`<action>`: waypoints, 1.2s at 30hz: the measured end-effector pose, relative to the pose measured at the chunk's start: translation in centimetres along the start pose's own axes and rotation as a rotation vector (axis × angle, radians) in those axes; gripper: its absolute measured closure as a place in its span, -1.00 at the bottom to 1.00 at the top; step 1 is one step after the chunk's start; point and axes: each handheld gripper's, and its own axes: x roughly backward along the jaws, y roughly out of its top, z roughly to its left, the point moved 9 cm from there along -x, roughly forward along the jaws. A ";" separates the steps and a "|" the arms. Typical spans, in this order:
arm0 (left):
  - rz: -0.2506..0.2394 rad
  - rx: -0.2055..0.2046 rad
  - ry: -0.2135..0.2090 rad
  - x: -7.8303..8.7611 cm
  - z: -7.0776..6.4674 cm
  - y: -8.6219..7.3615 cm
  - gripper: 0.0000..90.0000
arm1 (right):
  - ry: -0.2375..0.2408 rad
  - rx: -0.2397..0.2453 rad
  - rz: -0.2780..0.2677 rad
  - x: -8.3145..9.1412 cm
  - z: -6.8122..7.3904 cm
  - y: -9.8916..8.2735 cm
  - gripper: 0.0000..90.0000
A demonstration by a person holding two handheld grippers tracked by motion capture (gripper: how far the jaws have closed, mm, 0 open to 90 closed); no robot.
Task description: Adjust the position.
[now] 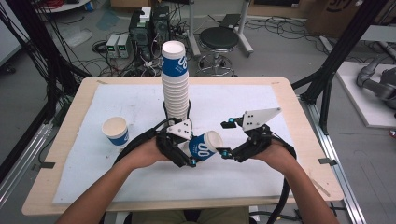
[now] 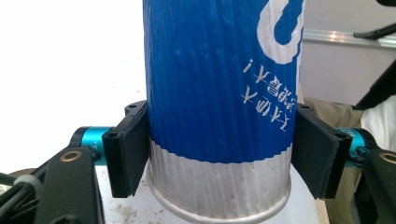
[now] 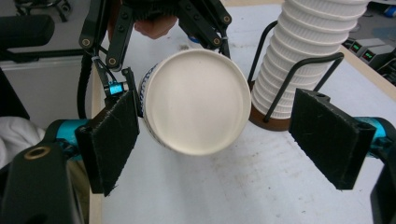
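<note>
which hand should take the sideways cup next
Right: the right gripper is open, its fingers flanking the cup mouth. The left gripper already clamps it.

Left gripper (image 1: pixel 196 156): held low over the table's near middle, jaws clamped on the sides of a blue-and-white paper cup (image 1: pixel 205 145) lying level. Right gripper (image 1: pixel 225 138): just beside it to the right, jaws spread wide, nothing between the pads. Both forearms entered from the near edge.
</note>
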 end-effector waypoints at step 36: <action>-0.073 -0.006 -0.080 -1.2 -1.3 -0.2 -0.59 | 0.201 0.062 0.187 -2.7 1.8 -0.7 -0.32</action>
